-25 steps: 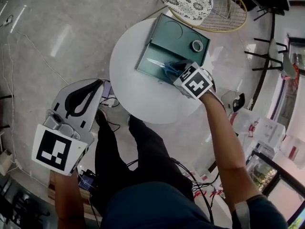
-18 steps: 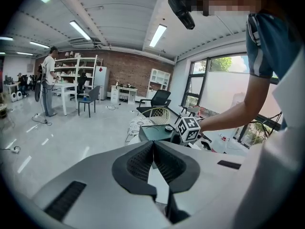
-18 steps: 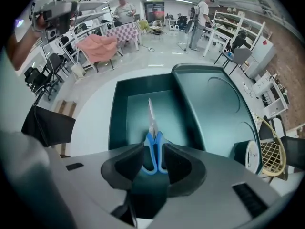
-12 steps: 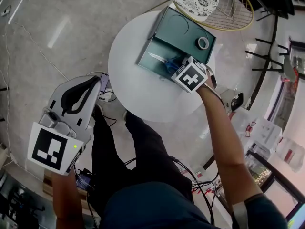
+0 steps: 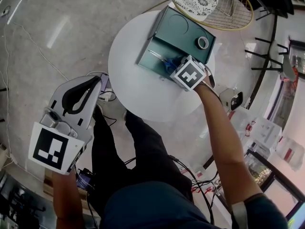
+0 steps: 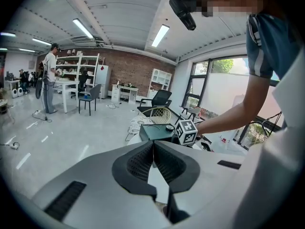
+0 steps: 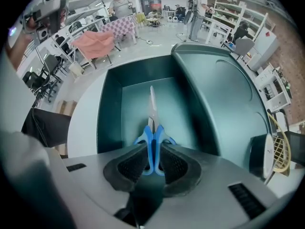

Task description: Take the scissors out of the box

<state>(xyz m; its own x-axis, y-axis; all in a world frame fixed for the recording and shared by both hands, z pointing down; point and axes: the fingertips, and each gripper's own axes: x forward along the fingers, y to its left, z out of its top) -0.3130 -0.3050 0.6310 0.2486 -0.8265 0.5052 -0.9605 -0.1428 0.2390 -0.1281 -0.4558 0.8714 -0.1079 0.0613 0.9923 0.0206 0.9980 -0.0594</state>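
1. Your right gripper [image 5: 177, 69] has edged forward over the last second, deeper into the open green box [image 5: 144, 57] in the upper middle of the head view. It now sits right over the handle end of the scissors [image 5: 158, 58].
2. In the right gripper view, your right gripper [image 7: 152, 152] has its fingers clenched on the blue handles of the scissors [image 7: 152, 101]. The pads press on both sides of the handles, and the blade points straight away toward the far wall of the box [image 7: 108, 104].
3. The scissors lie in about the same spot in the box as a second ago, with the blade along the floor of the tray. I judge that the grasp is made but the lift has not begun.
4. That puts you at the turning point of the task: what is left is to raise the scissors clear of the box wall and bring them out over the white surface [image 5: 138, 97].
5. Your left gripper [image 5: 95, 85] has stayed low at the left of the head view, well apart from the surface. Its own view shows the left gripper [image 6: 153, 146] with fingers pressed together on nothing.
6. A roll of tape [image 5: 202, 43] rests on the open lid just beside your right gripper. Lift straight up so that you do not brush it.
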